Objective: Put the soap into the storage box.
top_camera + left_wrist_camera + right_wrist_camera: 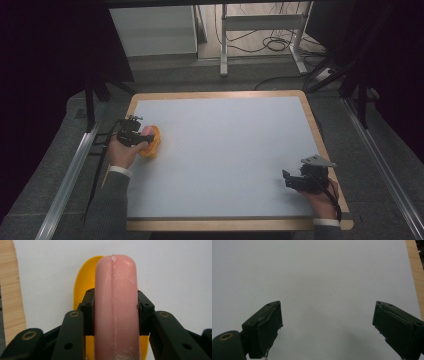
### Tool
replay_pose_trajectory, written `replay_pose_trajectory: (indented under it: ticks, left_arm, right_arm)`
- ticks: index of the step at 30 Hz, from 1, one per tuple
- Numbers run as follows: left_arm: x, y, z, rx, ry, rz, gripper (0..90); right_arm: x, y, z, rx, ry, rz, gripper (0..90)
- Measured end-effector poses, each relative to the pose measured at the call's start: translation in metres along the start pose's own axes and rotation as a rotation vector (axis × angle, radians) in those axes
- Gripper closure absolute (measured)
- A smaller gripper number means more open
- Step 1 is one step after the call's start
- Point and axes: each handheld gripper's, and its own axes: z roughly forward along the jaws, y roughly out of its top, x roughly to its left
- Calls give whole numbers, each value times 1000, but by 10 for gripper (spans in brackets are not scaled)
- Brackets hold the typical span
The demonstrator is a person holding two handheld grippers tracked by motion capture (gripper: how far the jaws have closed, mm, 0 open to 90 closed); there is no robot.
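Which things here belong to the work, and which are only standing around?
In the work:
- pink sausage, clamped in the left tool
- yellow dish beneath it

Not in the work:
- right tool, open over the bare table
- cables on the floor

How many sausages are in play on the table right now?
1. The pink sausage is clamped between the left gripper jaws, over the yellow dish near the table's left edge. The dish could hide more beneath it.

The sausage (116,307) sits above the bun (83,282) at the bench's (225,150) left edge, well apart from the right gripper (290,181) near the front right corner.
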Motion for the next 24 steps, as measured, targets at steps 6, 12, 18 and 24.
replay_pose_trajectory:
  ticks: [6,12,18,24]
  left_arm:
    - [-1,-2,6,19,11,5,602]
    - [0,-5,11,36,10,6,602]
    - [-1,-7,12,39,8,9,601]
    - [-3,-5,3,-9,1,13,484]
  right_arm:
    - [0,0,0,0,-1,0,87]
    - [1,-1,2,6,0,-4,87]
    - [1,-1,3,11,0,-4,87]
    - [1,-1,2,10,3,-6,87]
